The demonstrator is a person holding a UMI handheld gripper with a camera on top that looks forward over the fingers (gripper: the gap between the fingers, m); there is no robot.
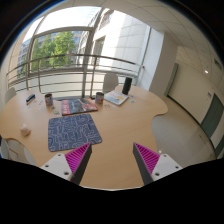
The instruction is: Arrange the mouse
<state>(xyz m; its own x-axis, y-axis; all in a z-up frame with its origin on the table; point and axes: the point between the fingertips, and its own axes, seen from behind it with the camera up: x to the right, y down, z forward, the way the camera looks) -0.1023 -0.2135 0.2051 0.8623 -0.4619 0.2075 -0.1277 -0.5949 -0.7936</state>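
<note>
**A:** Start at the gripper [110, 160]. How do its fingers stand?

**B:** Apart, with a wide gap between them. The magenta pads [78, 158] face each other across bare tabletop, and nothing sits between the fingers or touches them.

**A:** What lies just ahead?

**B:** The pale wooden table [118, 128], rounded at its far end. Just beyond the left finger lies a blue patterned mouse mat [74, 130], flat on the wood and turned a little askew. Its surface looks bare.

**A:** And the mouse itself?

**B:** I cannot pick one out with any certainty. The small things on the table are too tiny to name as a mouse.

**A:** Go further out, then.

**B:** Past the mat lies a flat item with a reddish printed cover [78, 105], perhaps a book or a second mat. Left of it stands a dark cup [48, 99], and a small pale object [26, 131] sits near the table's left edge. Toward the far right of the table there is a laptop [117, 97] with a dark upright shape behind it, next to a small dark container [99, 96]. A light chair [109, 81] stands behind the table.

**A:** And the room?

**B:** Large windows [55, 50] with greenery outside, white walls, a door [213, 115] at the right.
</note>
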